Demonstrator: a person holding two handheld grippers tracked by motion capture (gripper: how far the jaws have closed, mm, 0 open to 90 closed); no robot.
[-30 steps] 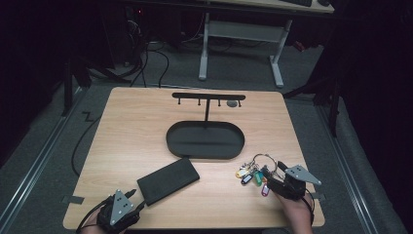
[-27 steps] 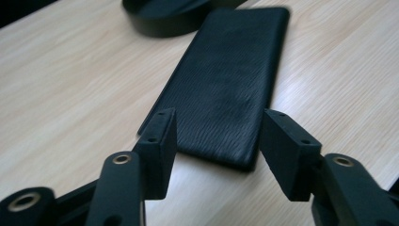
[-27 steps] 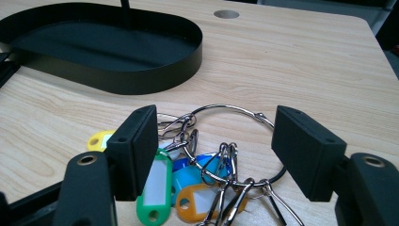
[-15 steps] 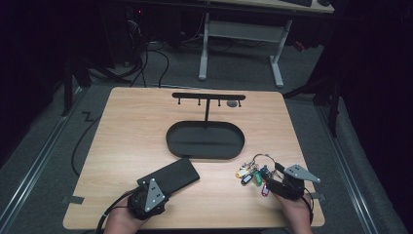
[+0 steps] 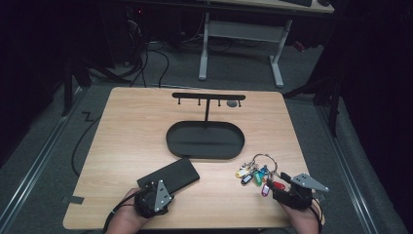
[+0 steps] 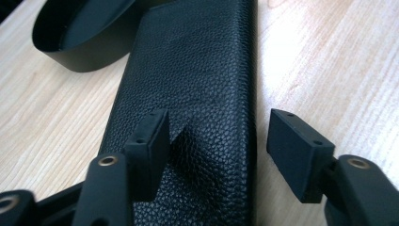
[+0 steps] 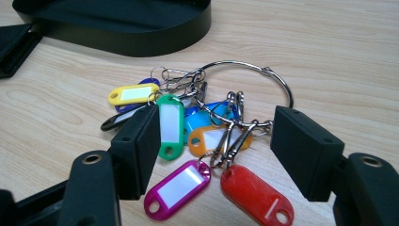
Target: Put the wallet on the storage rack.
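High view, reading left to right across the light wooden table (image 5: 146, 126): the left gripper (image 5: 158, 187) sits at about seven o'clock on the tabletop, at the near end of a flat black rectangular case of pebbled leather (image 5: 170, 176); the case lies flat, angled toward one o'clock, its far corner near the black oval metal tray (image 5: 204, 140) at the table's centre. In the left gripper view the jaws stand apart and have just been opening; the left pad (image 6: 149, 141) is over the leather (image 6: 197, 84), the right pad over bare wood just off the case's edge; neither is seen to press on it, so the gripper is released. Behind the tray, at twelve o'clock, a thin black T-shaped hook rack (image 5: 208, 96) stands upright. At five o'clock lies a steel key ring with coloured plastic tags (image 5: 255, 171), flat on the wood, apart from the tray. The right gripper (image 5: 285, 184) is just beside it; in the right gripper view its jaws are spread to either side of the tags (image 7: 207, 136), gripping nothing; released.
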